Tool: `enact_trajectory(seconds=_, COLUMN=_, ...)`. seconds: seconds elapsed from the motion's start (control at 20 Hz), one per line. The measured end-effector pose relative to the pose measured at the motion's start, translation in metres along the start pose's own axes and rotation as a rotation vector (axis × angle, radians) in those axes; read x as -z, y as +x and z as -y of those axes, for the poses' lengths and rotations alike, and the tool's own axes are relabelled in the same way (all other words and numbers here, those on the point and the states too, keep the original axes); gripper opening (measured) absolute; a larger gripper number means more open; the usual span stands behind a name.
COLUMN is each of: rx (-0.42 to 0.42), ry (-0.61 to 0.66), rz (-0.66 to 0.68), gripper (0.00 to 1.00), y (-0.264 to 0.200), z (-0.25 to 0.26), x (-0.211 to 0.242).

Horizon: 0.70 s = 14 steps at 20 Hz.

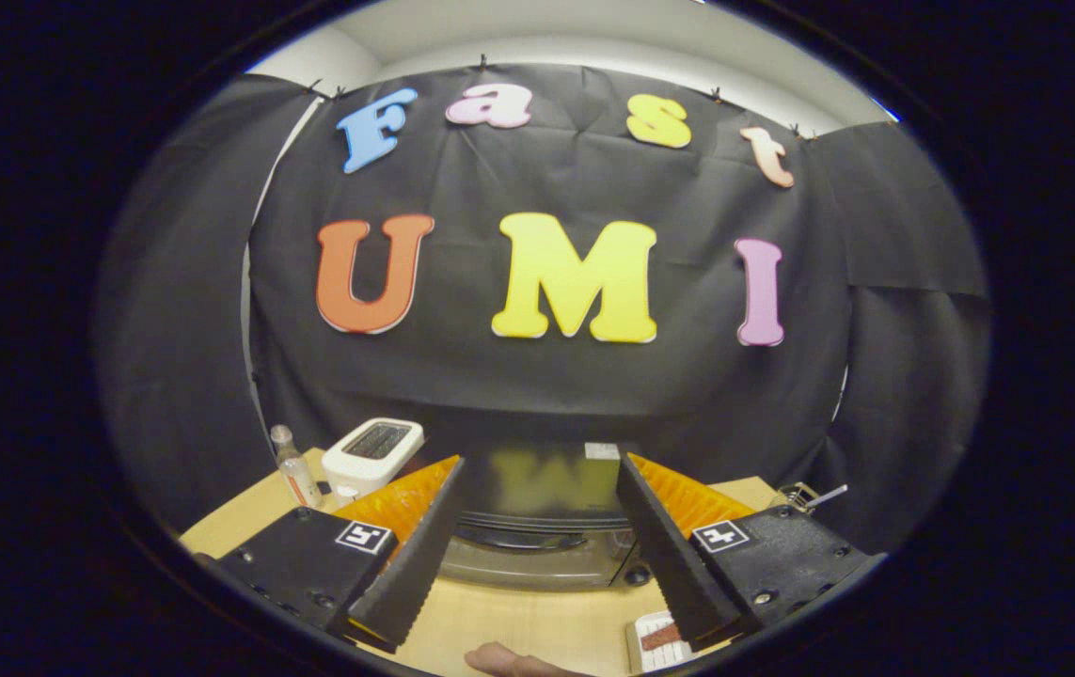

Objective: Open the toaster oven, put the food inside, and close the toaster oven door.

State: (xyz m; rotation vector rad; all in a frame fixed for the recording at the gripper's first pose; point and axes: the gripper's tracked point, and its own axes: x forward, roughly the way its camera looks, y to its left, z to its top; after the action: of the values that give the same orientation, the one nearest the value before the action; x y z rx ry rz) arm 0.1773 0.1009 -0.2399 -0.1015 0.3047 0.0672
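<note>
A dark toaster oven with a glossy top stands on the wooden table, just ahead of my fingers and seen between them. Its glass door is shut, with the handle along its top edge. My gripper hovers above the table with its fingers spread wide and nothing between them. A small white tray holding a reddish-brown piece of food lies on the table by the right finger, partly hidden by it.
A white slot toaster stands left of the oven, with a small clear bottle beside it. A metal clip-like object lies at the table's right side. Part of a person's hand shows at the table's near edge.
</note>
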Motion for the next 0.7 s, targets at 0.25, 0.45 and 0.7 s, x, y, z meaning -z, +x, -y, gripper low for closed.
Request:
enact_trajectory(seconds=0.25, rx=0.016, ry=-0.024, rz=-0.125, gripper=1.0, y=0.058, z=-0.014, x=0.047)
enact_trajectory(seconds=0.45, rx=0.055, ry=-0.037, rz=-0.193, gripper=1.0, y=0.078, z=-0.006, x=0.071)
enact_trajectory(seconds=0.7, rx=0.005, ry=0.061, rz=-0.238, gripper=1.0, y=0.088, z=-0.009, x=0.073)
